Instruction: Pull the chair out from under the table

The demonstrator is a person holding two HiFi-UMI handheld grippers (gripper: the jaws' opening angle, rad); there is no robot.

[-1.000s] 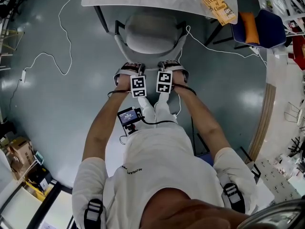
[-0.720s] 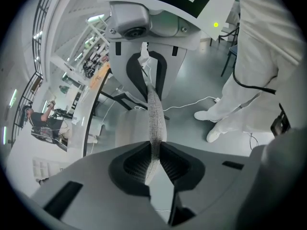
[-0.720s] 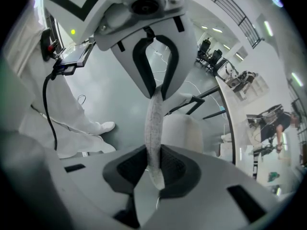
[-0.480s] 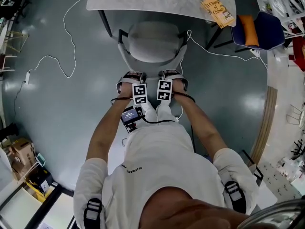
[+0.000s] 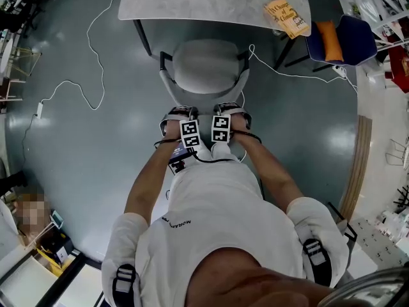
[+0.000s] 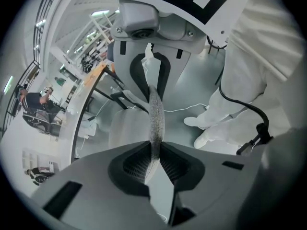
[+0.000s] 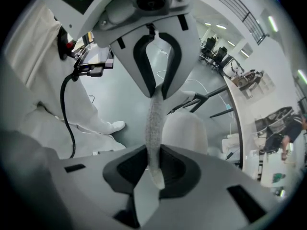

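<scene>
The grey upholstered chair stands on the floor just in front of the pale table, its seat out from under the tabletop. Both grippers hold the top edge of its backrest side by side. My left gripper is shut on that edge, and the textured fabric rim runs between its pads. My right gripper is shut on the same rim. Each gripper view shows the other gripper clamped further along the edge.
A yellow book lies on the table's right end. A blue chair with an orange cushion stands at the right. White cables trail over the grey floor. The person's legs stand directly behind the chair.
Both grippers have moved back toward the person with the backrest in them. The chair has slid out from under the table, and its seat now shows fully.
</scene>
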